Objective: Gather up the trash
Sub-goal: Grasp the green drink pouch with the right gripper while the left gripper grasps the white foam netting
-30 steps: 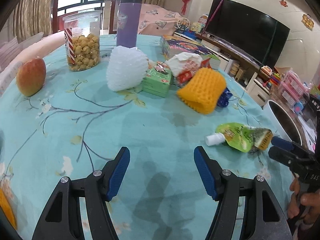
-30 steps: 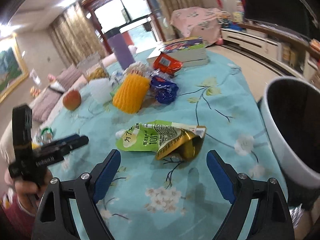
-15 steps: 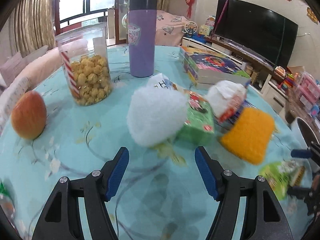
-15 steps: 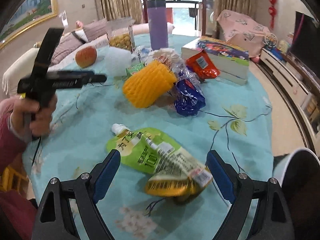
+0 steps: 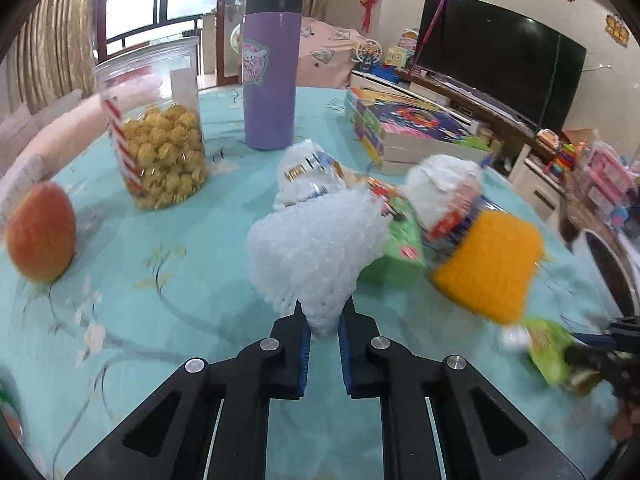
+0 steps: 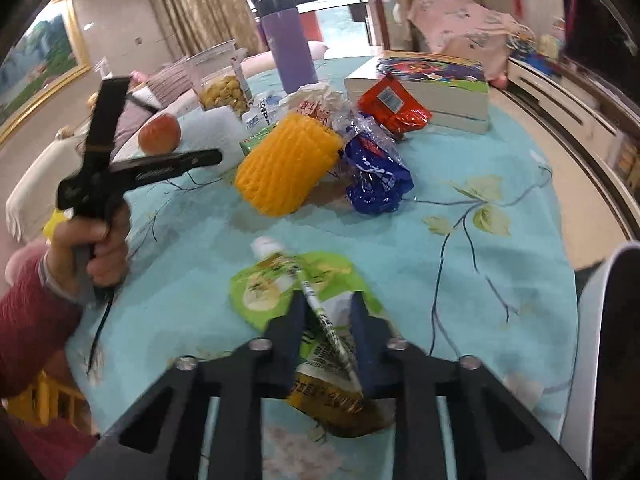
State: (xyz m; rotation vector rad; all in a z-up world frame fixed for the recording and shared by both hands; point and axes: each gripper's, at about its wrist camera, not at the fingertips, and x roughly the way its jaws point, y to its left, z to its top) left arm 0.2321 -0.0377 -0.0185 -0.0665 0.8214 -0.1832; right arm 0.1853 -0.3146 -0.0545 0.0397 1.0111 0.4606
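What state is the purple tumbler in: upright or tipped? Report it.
Upright. The purple tumbler stands on its base on the teal tablecloth, dark lid on top, sides vertical.

Bright daylight from the windows (image 5: 160, 4); fisheye-bent edges, perhaps slight motion blur rightward.

Right gripper (image 6: 325, 320) closing — green pouch (image 6: 296, 284) between jaws

Purple bottle (image 5: 272, 80): cartoon sticker with lettering, only "ROLL" legible. Green pouch (image 6: 304, 308): printed text too creased to read. Orange packet (image 6: 394, 106): barcode label, digits illegible; white wrappers' print too blurred.
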